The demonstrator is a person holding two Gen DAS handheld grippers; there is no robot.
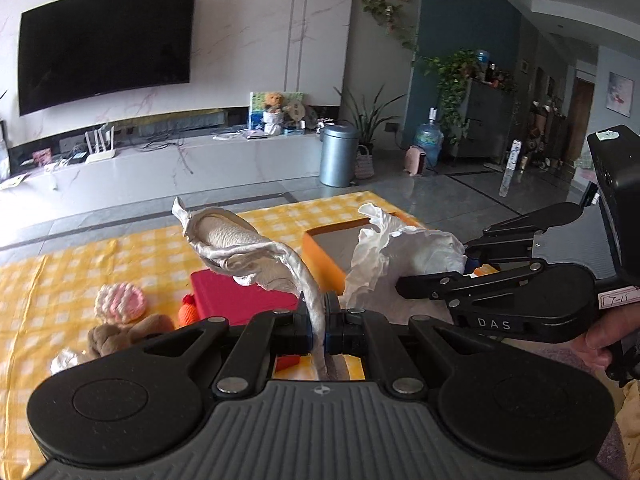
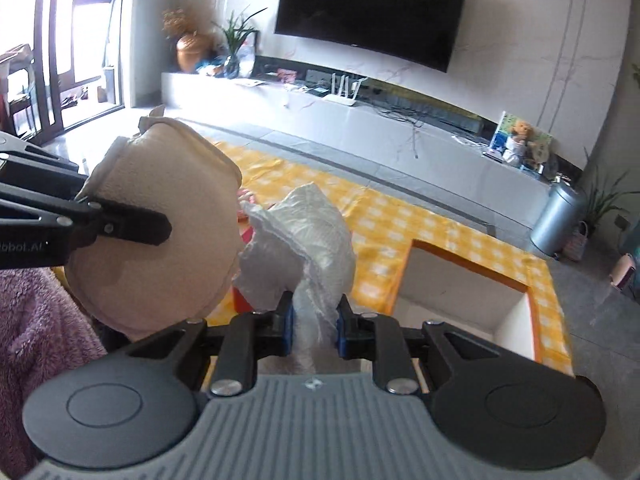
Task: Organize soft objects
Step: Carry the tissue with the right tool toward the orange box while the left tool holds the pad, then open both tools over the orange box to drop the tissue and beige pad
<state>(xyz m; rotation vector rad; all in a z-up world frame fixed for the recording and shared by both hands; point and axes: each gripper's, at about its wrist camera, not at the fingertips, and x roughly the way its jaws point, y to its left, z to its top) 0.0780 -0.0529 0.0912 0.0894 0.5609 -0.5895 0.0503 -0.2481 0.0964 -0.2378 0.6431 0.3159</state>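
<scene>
My left gripper [image 1: 319,320] is shut on the edge of a beige round padded cloth [image 1: 256,248] and holds it up above the yellow checked table; it also shows in the right wrist view [image 2: 160,240]. My right gripper [image 2: 315,320] is shut on a crumpled white cloth [image 2: 308,240], held in the air beside the beige one; it shows in the left wrist view [image 1: 404,248] with the right gripper [image 1: 468,264]. An orange-rimmed box [image 2: 536,280] lies open on the table to the right, also visible in the left wrist view [image 1: 320,252].
A red box [image 1: 236,292] sits on the yellow cloth [image 1: 60,280]. A pink-and-white knitted piece [image 1: 120,302], a brown knotted plush [image 1: 128,334] and a small orange knit toy [image 1: 187,312] lie left of it. A grey bin [image 1: 338,156] stands on the floor beyond.
</scene>
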